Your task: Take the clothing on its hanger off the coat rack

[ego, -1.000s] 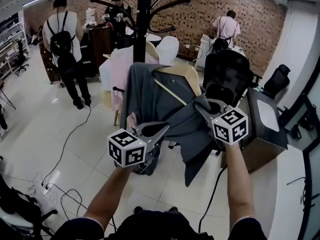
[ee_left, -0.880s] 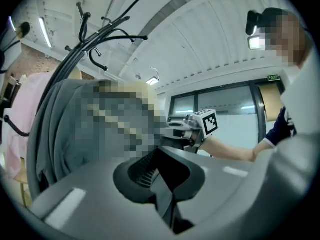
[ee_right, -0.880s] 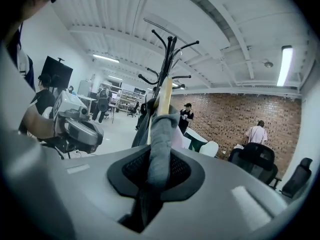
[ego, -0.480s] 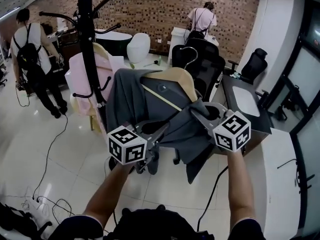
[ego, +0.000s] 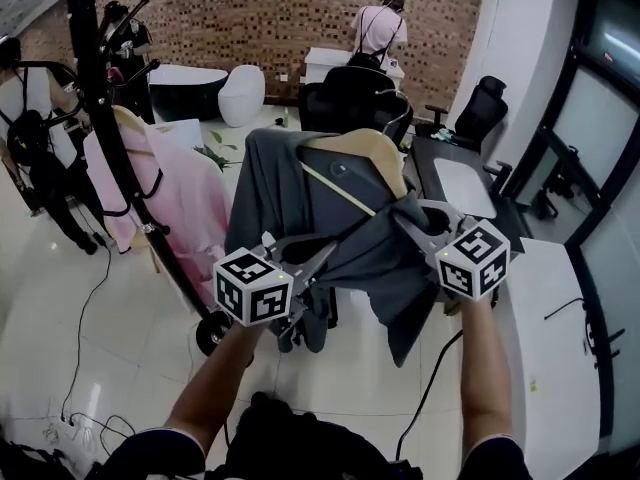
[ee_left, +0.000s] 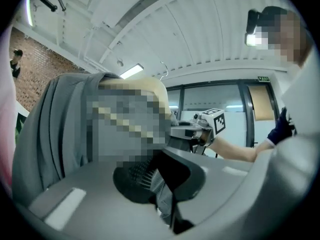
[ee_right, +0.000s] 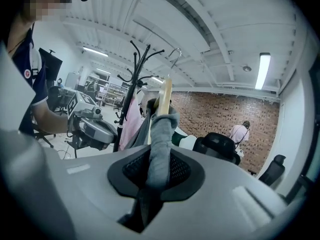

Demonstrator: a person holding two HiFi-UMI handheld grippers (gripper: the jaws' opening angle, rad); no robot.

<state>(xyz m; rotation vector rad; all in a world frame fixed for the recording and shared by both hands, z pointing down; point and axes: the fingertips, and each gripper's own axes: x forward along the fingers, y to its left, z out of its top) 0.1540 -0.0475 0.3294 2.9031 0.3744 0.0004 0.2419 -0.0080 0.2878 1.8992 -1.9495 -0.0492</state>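
Note:
A grey garment hangs on a wooden hanger, held up in the air in front of me, apart from the black coat rack at the left. My left gripper is shut on the garment's lower left part, with grey cloth pinched between its jaws. My right gripper is shut on the garment's right shoulder, just below the hanger's end. In the right gripper view the cloth runs up between the jaws to the hanger and its metal hook.
A pink garment still hangs on the coat rack. Black office chairs and a desk stand behind and to the right. People stand at the back and far left. Cables trail over the white floor.
Both grippers have carried the grey garment to the right, away from the coat rack. The rack has slid from the middle of the head view to its left edge.

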